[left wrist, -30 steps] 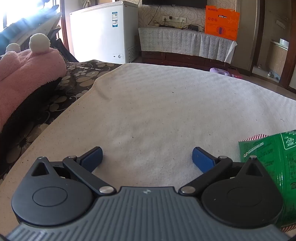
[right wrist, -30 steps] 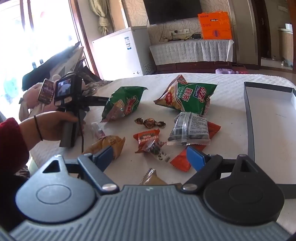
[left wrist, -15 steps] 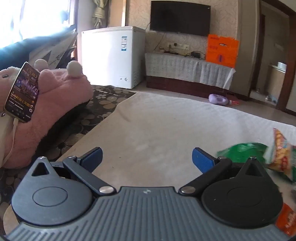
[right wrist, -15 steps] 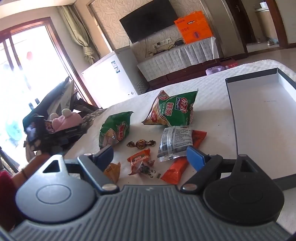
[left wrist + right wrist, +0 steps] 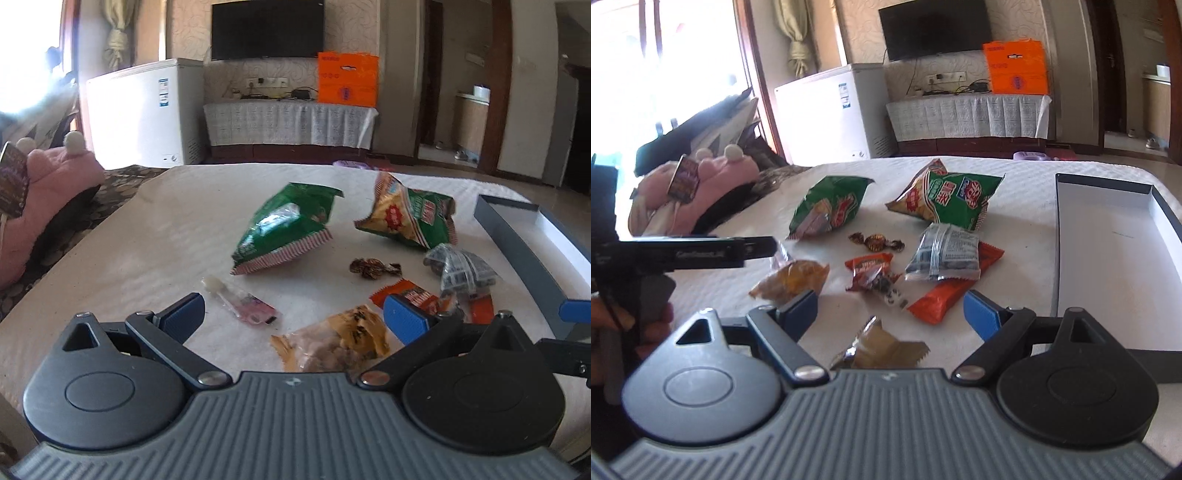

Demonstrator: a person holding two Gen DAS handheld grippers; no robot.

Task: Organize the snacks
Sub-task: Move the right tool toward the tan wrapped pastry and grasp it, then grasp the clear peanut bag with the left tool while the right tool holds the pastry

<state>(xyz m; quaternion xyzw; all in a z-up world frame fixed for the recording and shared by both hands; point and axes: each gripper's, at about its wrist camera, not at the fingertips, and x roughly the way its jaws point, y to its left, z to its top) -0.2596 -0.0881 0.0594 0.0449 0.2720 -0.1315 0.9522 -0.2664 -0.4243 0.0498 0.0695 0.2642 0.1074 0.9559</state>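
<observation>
Several snacks lie on the white cloth: a green bag, a green-and-orange chip bag, a wrapped candy, a silver pack lying on an orange pack, a small red pack, a yellow-brown pack, a pink sachet and a brown wrapper. My left gripper is open, just before the yellow-brown pack. My right gripper is open above the brown wrapper, holding nothing.
An open dark-rimmed box with a white floor lies at the right of the snacks. A pink plush with a phone sits off the left edge. A hand holds the left gripper at the left.
The left wrist view has swung right from bare cloth onto the snack pile. The left gripper now reaches in beside the yellow-brown pack. Both grippers stay open.
</observation>
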